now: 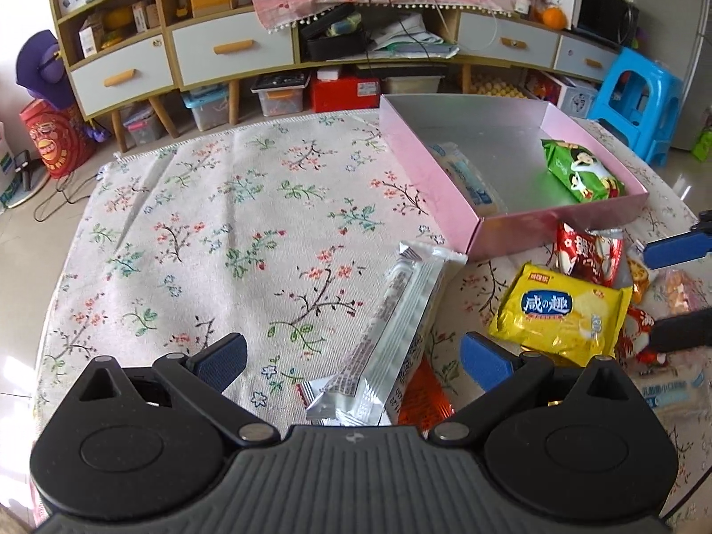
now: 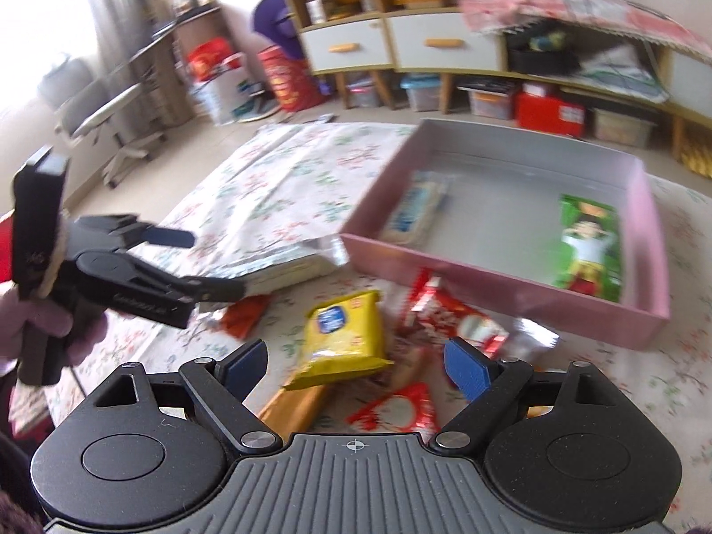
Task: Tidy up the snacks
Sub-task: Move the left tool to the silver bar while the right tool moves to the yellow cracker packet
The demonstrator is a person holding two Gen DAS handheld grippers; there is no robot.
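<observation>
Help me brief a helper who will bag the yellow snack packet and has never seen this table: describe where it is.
Find the shallow pink box on the floral tablecloth. Just outside the box's near wall lies a loose heap of wrappers, and the yellow packet sits on top of it, beside a red-and-white packet. It is the only yellow one, with a blue label on its face.

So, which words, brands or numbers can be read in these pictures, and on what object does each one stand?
"咸の趣": on the blue label of the yellow snack packet.
Long silver packet: rows of small print, too small to read.
Red packet: large white characters, crumpled and partly hidden, not readable.
Green packet in the pink box: a cartoon figure, lettering too small.
Pale packet at the right edge: blue characters, too blurred.
</observation>
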